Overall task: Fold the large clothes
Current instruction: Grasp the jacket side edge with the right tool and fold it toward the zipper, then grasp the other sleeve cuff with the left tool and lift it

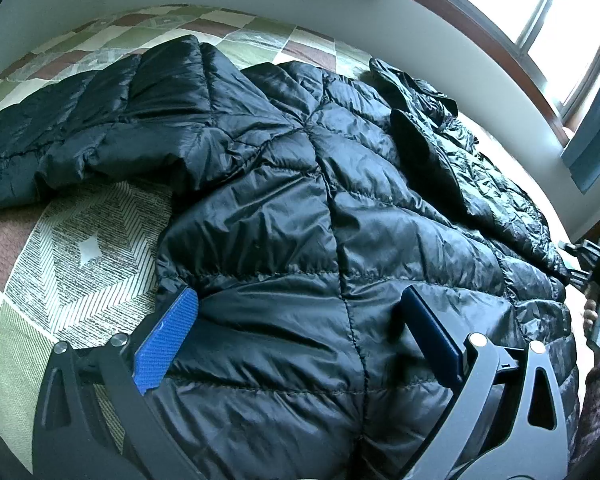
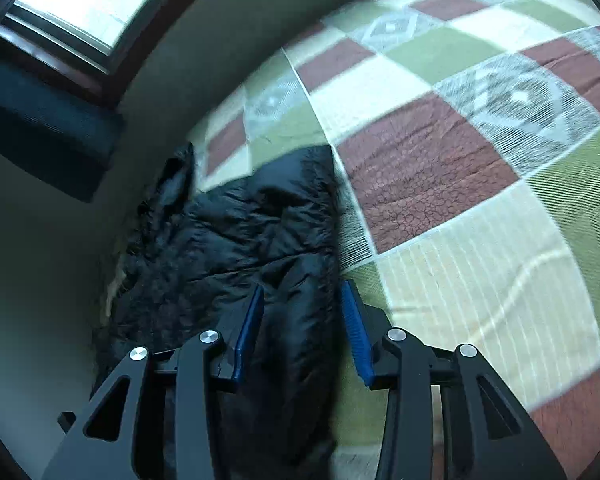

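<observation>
A: Slippage is the main hazard. Black puffer jacket (image 1: 320, 200) lies spread on the patchwork quilt (image 1: 88, 248), its far side close to the wall (image 1: 440, 36) under the window (image 1: 548, 8). Left gripper (image 1: 300, 324) stands wide open over the hem, pads clear of the fabric, holding nothing.

B: And the right gripper (image 2: 302, 320)?

A: Roughly half open astride a puffy edge of the jacket; whether the blue pads (image 2: 356, 332) actually pinch it cannot be told. Glossy, springy fabric would likely slide free or spring back under a shallow bite.

B: Obstructions?

A: The wall crowds the far side, and the spread sleeve (image 1: 80, 136) adds bulk that may drag the quilt.
</observation>
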The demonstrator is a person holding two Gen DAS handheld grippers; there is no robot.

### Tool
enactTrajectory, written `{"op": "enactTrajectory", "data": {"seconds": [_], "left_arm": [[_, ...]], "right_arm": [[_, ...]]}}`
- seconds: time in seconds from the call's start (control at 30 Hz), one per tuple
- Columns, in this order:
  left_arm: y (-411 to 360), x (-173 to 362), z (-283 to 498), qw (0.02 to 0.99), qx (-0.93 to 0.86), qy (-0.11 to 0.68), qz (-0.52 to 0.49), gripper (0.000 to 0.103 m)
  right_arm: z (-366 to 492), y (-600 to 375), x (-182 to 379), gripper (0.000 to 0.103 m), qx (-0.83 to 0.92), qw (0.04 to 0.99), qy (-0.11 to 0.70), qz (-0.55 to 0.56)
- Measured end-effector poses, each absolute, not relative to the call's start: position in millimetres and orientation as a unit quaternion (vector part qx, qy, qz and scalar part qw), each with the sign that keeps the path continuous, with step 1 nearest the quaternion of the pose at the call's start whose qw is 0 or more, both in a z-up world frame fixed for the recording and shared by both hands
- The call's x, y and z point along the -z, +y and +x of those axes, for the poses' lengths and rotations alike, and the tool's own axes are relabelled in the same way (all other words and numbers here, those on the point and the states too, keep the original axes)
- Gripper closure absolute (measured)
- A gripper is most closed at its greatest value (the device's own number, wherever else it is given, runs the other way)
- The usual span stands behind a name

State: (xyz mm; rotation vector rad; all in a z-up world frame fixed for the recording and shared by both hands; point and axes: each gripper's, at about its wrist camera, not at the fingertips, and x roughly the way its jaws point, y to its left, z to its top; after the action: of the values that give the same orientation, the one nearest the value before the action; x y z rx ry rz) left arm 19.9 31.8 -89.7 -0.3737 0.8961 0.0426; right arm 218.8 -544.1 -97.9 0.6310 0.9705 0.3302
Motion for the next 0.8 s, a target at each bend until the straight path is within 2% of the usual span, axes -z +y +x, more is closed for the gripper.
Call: {"op": "enactTrajectory", "data": {"seconds": [0.03, 0.1, 0.33, 0.57, 0.8], "left_arm": [[32, 90, 20, 0.884, -0.020, 0.431, -0.180, 0.002], [32, 90, 20, 0.884, -0.020, 0.431, -0.180, 0.002], [31, 90, 20, 0.884, -0.021, 0.431, -0.180, 0.002], [26, 86, 20, 0.885, -0.025, 0.439, -0.154, 0.002], [71, 65, -14, 0.889, -0.037, 0.409, -0.204, 0.002]], "right_arm": [[209, -541, 92, 0.046, -0.158, 0.829, 0.450, 0.291], [184, -530, 81, 0.040, -0.173, 0.837, 0.440, 0.275], [115, -508, 84, 0.037, -0.219, 0.825, 0.451, 0.261], [104, -499, 119, 0.037, -0.215, 0.810, 0.481, 0.258], [97, -491, 120, 0.024, -0.232, 0.823, 0.460, 0.240]]}}
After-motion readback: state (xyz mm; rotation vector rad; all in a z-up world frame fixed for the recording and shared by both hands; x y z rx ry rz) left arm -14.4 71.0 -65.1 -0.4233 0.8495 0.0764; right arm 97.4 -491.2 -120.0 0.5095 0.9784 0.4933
